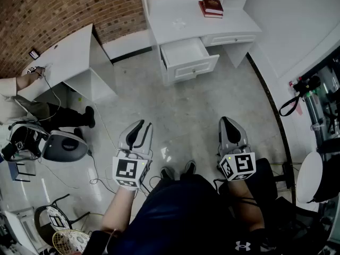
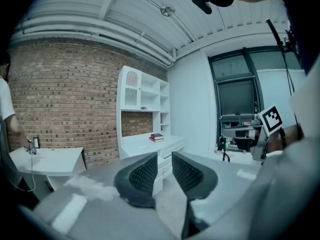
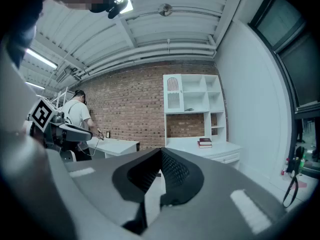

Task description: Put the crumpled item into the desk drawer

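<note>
A white desk [image 1: 175,15] stands at the far side of the room, and its drawer [image 1: 187,56] is pulled open and looks empty. A small pale item [image 1: 179,22], too faint to make out, lies on the desktop left of two red books [image 1: 212,7]. My left gripper [image 1: 143,125] hangs over the floor well short of the desk, open, with nothing between its jaws. In the left gripper view that gripper [image 2: 165,156] points at the desk [image 2: 150,144]. My right gripper [image 1: 227,121] is level with it, shut and empty, and its tips meet in the right gripper view [image 3: 161,151].
A second white desk [image 1: 69,57] stands at the left against the brick wall, with a person [image 1: 32,110] at it. A grey rounded device [image 1: 64,145] and cables lie on the floor at the left. Equipment and a stand [image 1: 319,105] line the right side.
</note>
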`<state>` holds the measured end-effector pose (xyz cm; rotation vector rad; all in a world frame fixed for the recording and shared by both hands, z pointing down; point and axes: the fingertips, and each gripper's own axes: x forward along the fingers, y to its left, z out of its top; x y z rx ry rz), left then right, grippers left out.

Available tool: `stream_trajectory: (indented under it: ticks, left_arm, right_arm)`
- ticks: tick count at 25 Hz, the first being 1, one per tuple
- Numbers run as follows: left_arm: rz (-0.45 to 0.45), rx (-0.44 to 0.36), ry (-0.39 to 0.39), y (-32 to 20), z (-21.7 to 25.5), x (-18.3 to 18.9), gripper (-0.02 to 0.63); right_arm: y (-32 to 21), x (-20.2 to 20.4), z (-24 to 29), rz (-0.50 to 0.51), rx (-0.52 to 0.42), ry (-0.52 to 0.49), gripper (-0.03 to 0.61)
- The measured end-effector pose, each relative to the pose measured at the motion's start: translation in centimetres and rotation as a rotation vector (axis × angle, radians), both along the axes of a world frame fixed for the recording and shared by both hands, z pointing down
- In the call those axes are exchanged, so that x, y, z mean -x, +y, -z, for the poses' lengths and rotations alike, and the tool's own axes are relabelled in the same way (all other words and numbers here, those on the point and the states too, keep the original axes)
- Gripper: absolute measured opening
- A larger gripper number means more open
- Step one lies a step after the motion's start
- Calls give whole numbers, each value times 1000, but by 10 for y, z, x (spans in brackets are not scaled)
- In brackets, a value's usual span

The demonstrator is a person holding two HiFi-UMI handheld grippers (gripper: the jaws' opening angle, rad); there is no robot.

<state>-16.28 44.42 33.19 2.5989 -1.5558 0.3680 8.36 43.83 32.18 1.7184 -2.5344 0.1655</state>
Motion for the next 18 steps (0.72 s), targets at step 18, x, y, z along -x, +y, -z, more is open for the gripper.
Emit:
stream_trajectory:
  ticks: [18]
  left_arm:
    - [53, 87, -9, -42, -19, -64, 100]
  right_arm:
    - [-50, -54, -18, 80, 15, -41, 3]
